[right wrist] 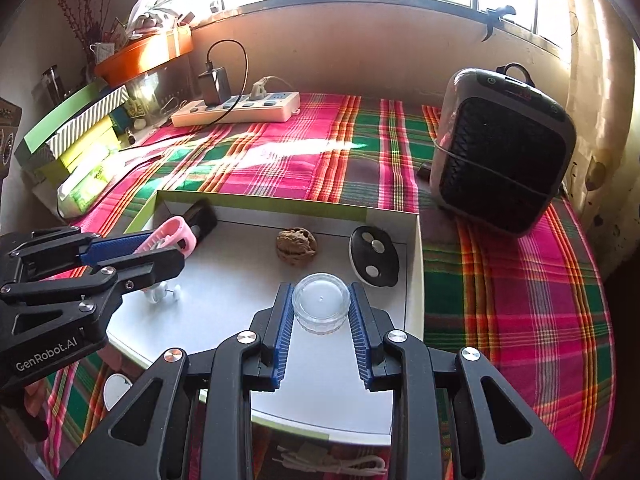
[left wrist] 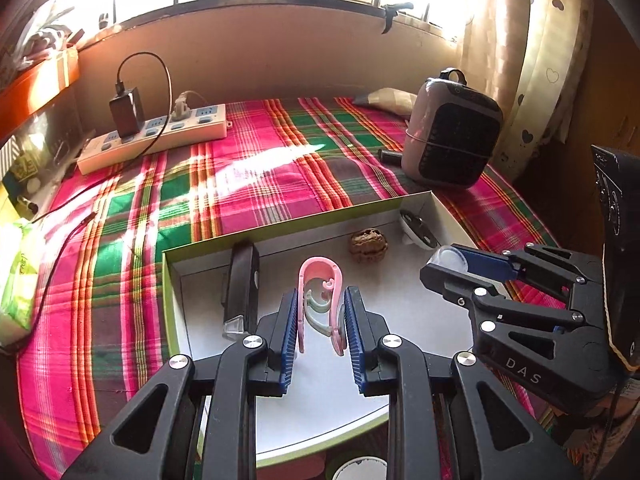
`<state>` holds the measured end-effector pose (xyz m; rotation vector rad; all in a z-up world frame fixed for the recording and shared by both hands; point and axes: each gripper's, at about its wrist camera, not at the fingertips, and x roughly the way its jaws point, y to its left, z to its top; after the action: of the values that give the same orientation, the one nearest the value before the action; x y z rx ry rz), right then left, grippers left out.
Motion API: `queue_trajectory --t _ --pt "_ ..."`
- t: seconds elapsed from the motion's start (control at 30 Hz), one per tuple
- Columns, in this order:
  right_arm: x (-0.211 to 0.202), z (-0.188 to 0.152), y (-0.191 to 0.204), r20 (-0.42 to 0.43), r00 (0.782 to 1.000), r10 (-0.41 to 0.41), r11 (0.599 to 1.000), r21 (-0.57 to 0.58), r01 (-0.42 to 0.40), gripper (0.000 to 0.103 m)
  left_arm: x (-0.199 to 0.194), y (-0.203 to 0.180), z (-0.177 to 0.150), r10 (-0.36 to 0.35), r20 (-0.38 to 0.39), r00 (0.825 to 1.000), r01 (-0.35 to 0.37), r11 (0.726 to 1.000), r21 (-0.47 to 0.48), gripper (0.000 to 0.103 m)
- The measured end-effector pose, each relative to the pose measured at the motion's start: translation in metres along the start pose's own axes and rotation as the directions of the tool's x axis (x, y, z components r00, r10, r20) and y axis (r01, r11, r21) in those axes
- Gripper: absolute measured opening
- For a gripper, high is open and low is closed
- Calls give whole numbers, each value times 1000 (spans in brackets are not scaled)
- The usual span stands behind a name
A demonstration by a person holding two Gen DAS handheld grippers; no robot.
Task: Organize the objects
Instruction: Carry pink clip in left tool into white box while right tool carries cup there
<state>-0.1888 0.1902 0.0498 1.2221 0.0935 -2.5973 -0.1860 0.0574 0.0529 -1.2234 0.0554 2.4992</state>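
Note:
A shallow white box with green rim (left wrist: 280, 226) (right wrist: 264, 202) lies on the plaid cloth. My left gripper (left wrist: 320, 322) is shut on a pink plastic clip (left wrist: 320, 280), held over the box; it also shows in the right wrist view (right wrist: 172, 236). My right gripper (right wrist: 321, 318) is shut on a small clear round jar (right wrist: 321, 304), low over the box floor; the jar also shows in the left wrist view (left wrist: 450, 260). In the box lie a walnut (left wrist: 369, 246) (right wrist: 297, 245), a black oval piece with metal discs (right wrist: 374, 256) (left wrist: 418, 228) and a black stick-shaped device (left wrist: 240, 288).
A pink and black heater (left wrist: 452, 132) (right wrist: 504, 148) stands at the right. A white power strip with a charger (left wrist: 152, 136) (right wrist: 240, 110) lies at the back left. A green tissue pack (left wrist: 18, 276) and stacked boxes (right wrist: 76, 128) sit at the left edge. A wall and window lie behind.

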Motion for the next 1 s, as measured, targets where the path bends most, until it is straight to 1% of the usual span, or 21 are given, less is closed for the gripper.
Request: queue_trajectory --t 0.17,0.43,0.83,1.0 --pt "17 3 -2 -33 999 -2 1000 -6 1 28 20 -3 8 8 -37 999 -7 1000 19 21" --pt "31 5 -4 -60 998 0 1000 -14 -1 28 41 -5 15 23 -72 997 -20 999 36 21" --pt "36 4 -3 -64 998 -20 999 -39 17 28 60 0 15 38 -109 993 -35 999 32 21" --pt "37 4 -1 -61 998 -28 998 -49 25 28 62 -2 15 56 -103 993 -51 998 48 21"
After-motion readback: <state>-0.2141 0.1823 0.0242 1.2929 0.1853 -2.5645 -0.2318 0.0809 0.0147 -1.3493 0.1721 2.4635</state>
